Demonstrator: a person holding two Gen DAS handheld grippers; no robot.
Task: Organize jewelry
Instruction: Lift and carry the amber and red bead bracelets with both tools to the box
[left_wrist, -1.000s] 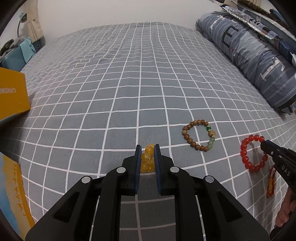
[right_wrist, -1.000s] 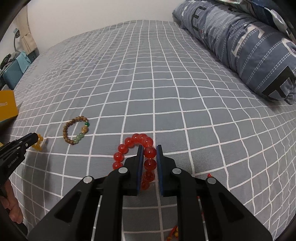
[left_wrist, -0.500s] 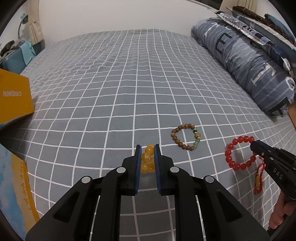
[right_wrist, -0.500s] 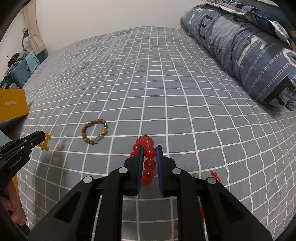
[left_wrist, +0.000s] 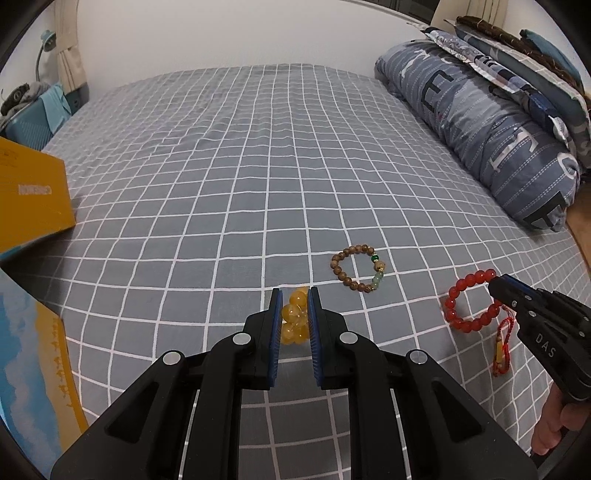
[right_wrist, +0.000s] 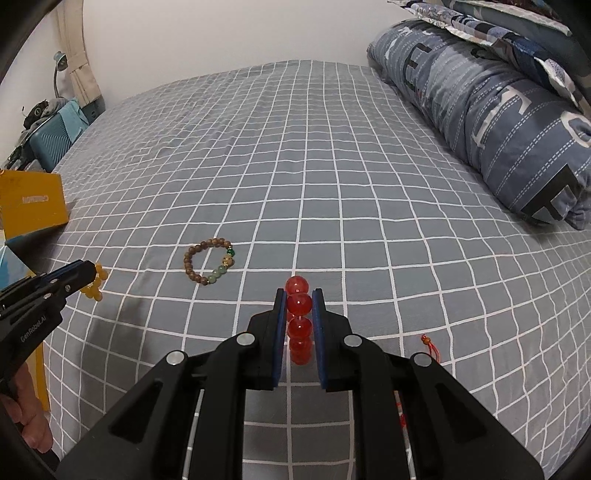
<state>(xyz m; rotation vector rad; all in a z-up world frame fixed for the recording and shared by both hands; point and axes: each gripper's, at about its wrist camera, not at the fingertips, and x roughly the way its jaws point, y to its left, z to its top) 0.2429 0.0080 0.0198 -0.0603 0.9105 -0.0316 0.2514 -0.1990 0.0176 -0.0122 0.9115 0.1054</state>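
Note:
My left gripper is shut on a yellow bead bracelet and holds it above the grey checked bed; the bracelet also shows in the right wrist view. My right gripper is shut on a red bead bracelet with a red tassel, lifted off the bed; it shows as a ring in the left wrist view. A brown wooden bead bracelet with green beads lies flat on the bed between the two grippers, also seen in the right wrist view.
A yellow box stands at the bed's left edge, with a blue and yellow box nearer me. A rolled blue-grey quilt and pillows lie along the right side. A teal suitcase stands beyond the far left corner.
Both grippers have risen and pulled back, each carrying its bracelet up off the bed. The wooden bracelet has stayed where it lies.

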